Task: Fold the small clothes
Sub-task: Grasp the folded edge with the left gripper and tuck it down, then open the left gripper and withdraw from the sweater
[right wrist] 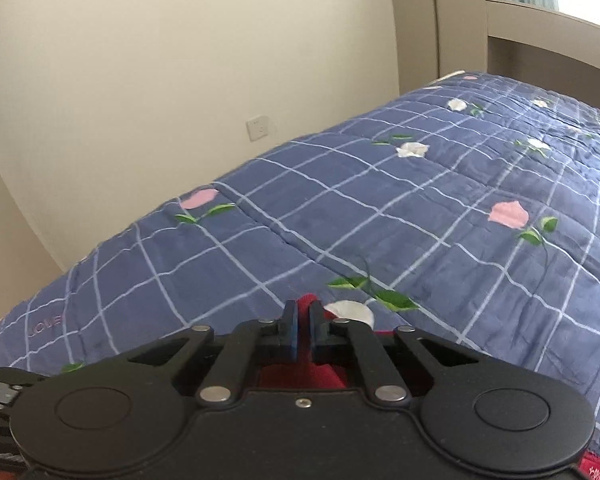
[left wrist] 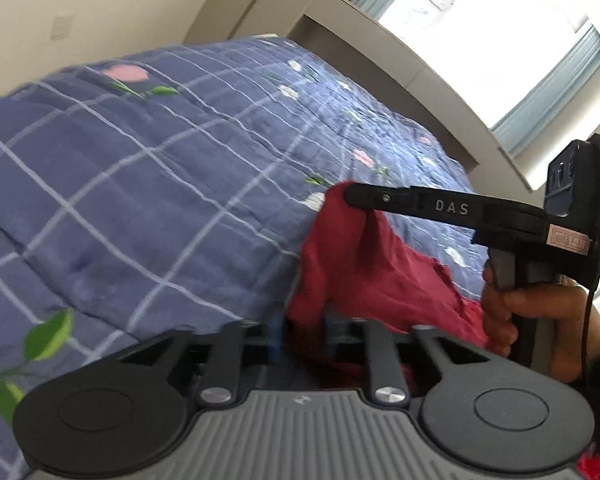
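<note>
A small red garment point(left wrist: 352, 256) hangs above the blue checked quilt point(left wrist: 140, 184), held at two spots. In the left wrist view my left gripper point(left wrist: 300, 324) is shut on the garment's lower edge, its fingertips buried in red cloth. My right gripper point(left wrist: 350, 194) comes in from the right, held by a hand, and pinches the garment's top corner. In the right wrist view my right gripper point(right wrist: 303, 320) is shut on a strip of the red garment point(right wrist: 306, 300), with more red cloth under its body.
The quilt point(right wrist: 380, 208) with flower prints covers the bed. A cream wall with a socket point(right wrist: 258, 128) stands behind. A window with blue curtains point(left wrist: 480, 40) and a ledge lie at the far right. My left gripper's edge point(right wrist: 4, 384) shows at lower left.
</note>
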Action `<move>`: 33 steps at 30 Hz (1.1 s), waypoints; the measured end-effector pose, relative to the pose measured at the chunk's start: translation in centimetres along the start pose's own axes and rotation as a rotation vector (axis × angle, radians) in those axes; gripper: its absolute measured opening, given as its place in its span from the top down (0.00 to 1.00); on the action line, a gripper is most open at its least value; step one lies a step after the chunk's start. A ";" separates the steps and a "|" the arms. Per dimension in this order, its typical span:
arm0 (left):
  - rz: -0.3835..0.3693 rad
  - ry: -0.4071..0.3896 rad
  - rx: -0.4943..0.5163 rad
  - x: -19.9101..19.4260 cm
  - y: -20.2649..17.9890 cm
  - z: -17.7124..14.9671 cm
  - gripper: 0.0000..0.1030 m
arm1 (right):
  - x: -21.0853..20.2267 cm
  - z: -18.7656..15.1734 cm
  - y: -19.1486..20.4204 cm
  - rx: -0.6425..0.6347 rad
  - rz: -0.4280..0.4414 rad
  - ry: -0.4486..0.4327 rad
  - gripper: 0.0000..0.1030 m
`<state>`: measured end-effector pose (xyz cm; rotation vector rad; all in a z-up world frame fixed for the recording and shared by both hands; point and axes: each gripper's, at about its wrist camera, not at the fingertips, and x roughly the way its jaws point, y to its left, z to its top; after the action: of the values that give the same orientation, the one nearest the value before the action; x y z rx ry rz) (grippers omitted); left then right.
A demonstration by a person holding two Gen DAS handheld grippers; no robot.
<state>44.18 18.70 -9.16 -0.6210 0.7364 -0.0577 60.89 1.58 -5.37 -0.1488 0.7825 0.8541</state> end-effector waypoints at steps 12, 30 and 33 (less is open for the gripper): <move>0.206 -0.045 0.127 2.6 -1.6 2.4 0.24 | -9.7 -5.2 -1.8 -0.066 -0.287 -0.056 0.05; 0.275 -0.035 0.287 0.0 -2.9 -1.5 0.13 | -22.9 -22.9 -7.3 0.182 -0.634 -0.059 0.01; 0.313 -0.040 0.260 -1.1 -3.5 -1.7 0.06 | -23.8 -22.5 -7.4 0.199 -0.638 -0.086 0.01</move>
<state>42.86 15.28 -7.53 -0.2545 0.7653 0.1453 44.09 -27.43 -6.83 -0.1707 0.6761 0.1768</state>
